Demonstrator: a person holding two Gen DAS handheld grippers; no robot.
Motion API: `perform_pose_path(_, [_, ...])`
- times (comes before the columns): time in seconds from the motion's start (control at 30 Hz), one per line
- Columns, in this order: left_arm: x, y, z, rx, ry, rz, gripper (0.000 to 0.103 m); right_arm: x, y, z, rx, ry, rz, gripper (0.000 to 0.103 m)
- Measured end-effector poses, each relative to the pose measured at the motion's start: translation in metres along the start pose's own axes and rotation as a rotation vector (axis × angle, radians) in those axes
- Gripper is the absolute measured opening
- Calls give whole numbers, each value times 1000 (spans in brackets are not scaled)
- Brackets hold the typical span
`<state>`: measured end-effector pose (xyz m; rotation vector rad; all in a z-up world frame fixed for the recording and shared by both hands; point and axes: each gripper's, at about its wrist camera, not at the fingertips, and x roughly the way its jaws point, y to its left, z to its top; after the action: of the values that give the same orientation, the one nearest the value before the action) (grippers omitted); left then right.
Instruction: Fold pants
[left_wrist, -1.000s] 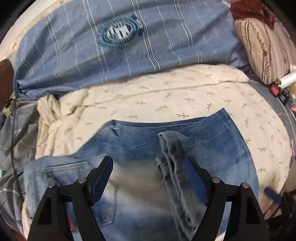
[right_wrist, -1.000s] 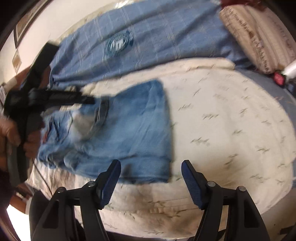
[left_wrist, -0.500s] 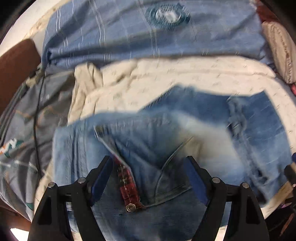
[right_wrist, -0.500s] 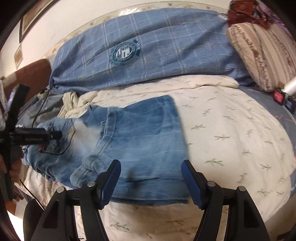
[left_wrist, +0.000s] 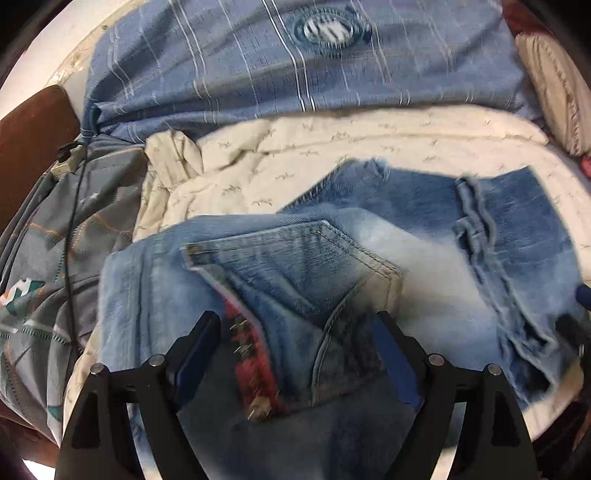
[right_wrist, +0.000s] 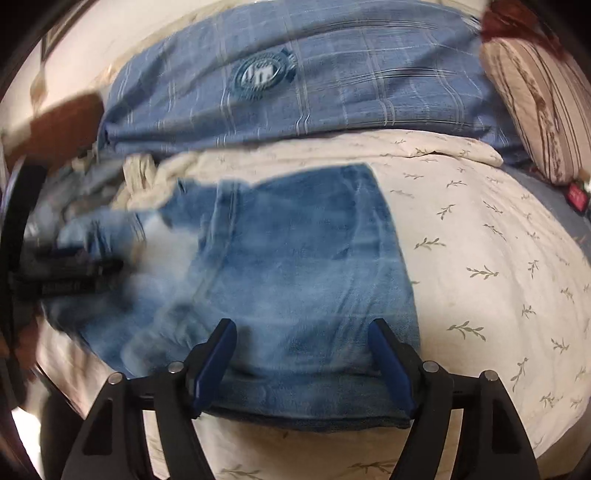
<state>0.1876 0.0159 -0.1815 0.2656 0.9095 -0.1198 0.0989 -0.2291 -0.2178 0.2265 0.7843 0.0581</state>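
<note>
Two grippers hang spread and empty over folded jeans (left_wrist: 332, 266) on the cream bedspread (right_wrist: 480, 258). Lower centre of the left wrist view, the left gripper (left_wrist: 295, 354) frames the back pocket; the right gripper (right_wrist: 303, 354) frames the near folded edge. Denim looks heavy, limp, grippy; I'd pinch thick seams or the waistband.

Blurred left hand-held gripper (right_wrist: 74, 273)

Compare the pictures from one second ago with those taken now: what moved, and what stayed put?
The left gripper swung from the hems to the folded blue denim jeans' waist pocket; the right gripper closed in over their folded edge. Both stayed open, gripping nothing. The jeans stayed on the cream leaf-print bedspread.
</note>
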Motion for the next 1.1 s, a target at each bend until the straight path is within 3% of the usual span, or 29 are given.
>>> perform_pose_path(0.17, [-41,32,-10,-70,-78,-1,84,-28,-24,14,134,-137,40,77])
perform_pose_path(0.37, [-62,80,-35,-225,-94,-4,84,-34,-40,19,234,-160,39,77])
perform_pose_path(0.67, [-41,136,-86,-402,-7,4,84,-42,-7,15,126,-196,96,77])
perform_pose_path(0.87, [-33,153,-96,-493,10,-64,84,-23,30,14,49,-148,150,77])
perform_pose_path(1.1, [-26,172,-100,-654,24,-204,84,3,73,9,-50,-76,196,77])
